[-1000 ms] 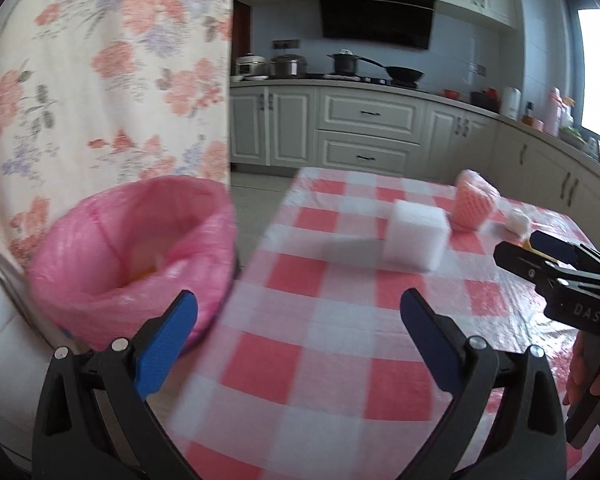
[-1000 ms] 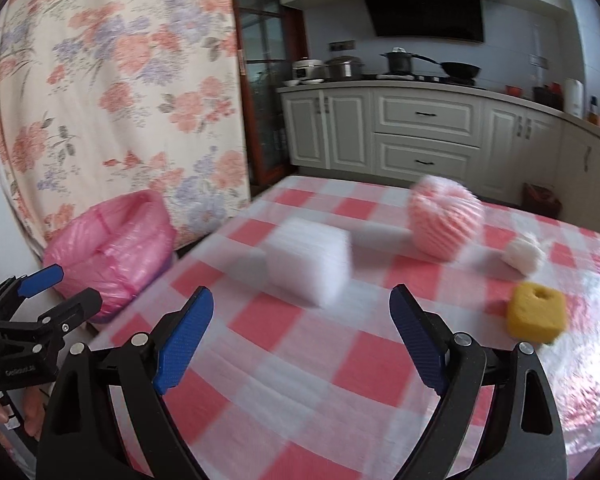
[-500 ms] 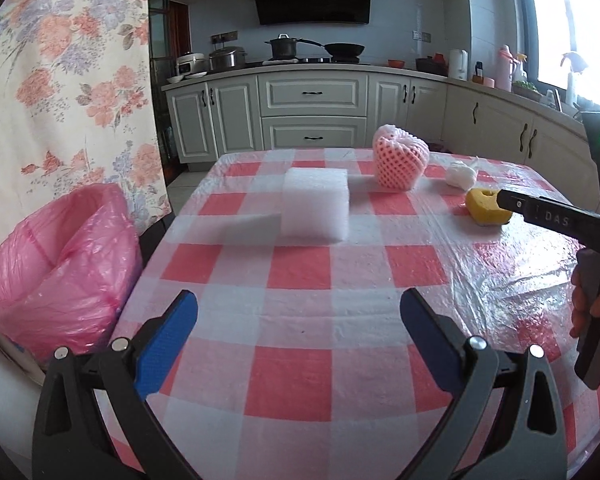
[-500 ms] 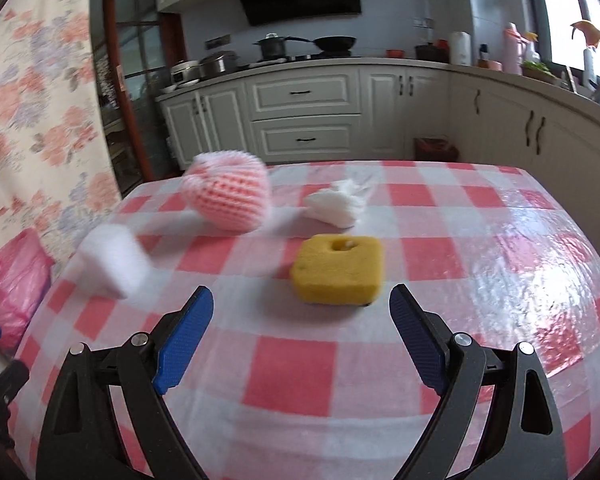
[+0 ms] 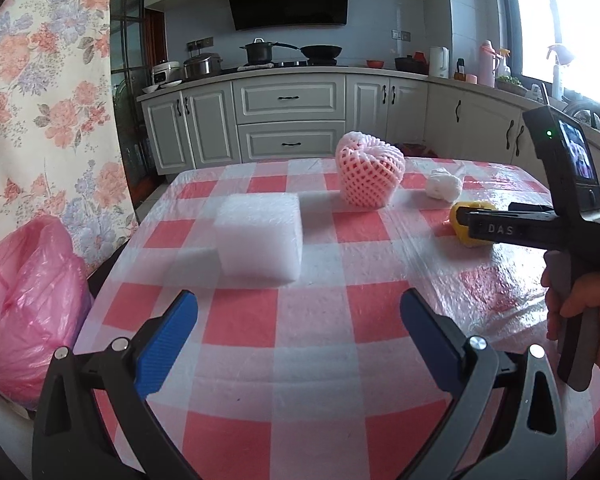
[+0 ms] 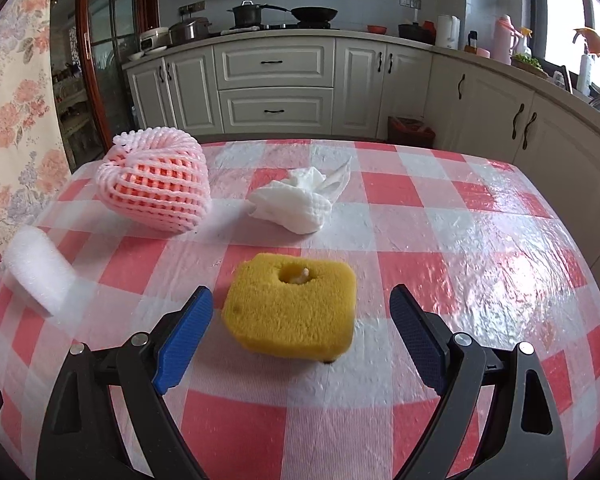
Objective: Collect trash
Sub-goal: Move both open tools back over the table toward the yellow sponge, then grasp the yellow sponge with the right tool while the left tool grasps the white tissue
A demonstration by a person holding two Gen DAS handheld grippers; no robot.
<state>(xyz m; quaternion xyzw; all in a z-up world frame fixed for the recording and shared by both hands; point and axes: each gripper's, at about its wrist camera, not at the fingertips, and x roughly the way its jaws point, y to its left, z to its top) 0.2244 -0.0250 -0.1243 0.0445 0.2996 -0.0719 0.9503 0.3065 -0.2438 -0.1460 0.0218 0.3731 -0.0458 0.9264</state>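
From the left wrist view, the left tongs [image 5: 299, 312] stand wide apart and empty above the checked surface [image 5: 300, 344]. Straight ahead sits a white foam block [image 5: 260, 236], squarish and faintly translucent. Behind it and to the right lies a pink foam fruit net [image 5: 369, 174], then a crumpled white tissue [image 5: 443, 186]. A yellow sponge [image 5: 462, 224] is largely hidden by the right tongs [image 5: 466, 211], held by a hand [image 5: 584, 304]; this view does not show how wide they stand. A pink trash bag [image 5: 24, 304] hangs off the surface's left edge.

From the right wrist view, the right tongs [image 6: 296, 316] are spread wide, their blue pads [image 6: 182, 336] on either side of the yellow sponge [image 6: 292, 308] without touching it. The sponge is porous, with a round hole on top. Beyond lie the tissue [image 6: 296, 206], the fruit net [image 6: 154, 188] and, far left, the foam block [image 6: 36, 270].
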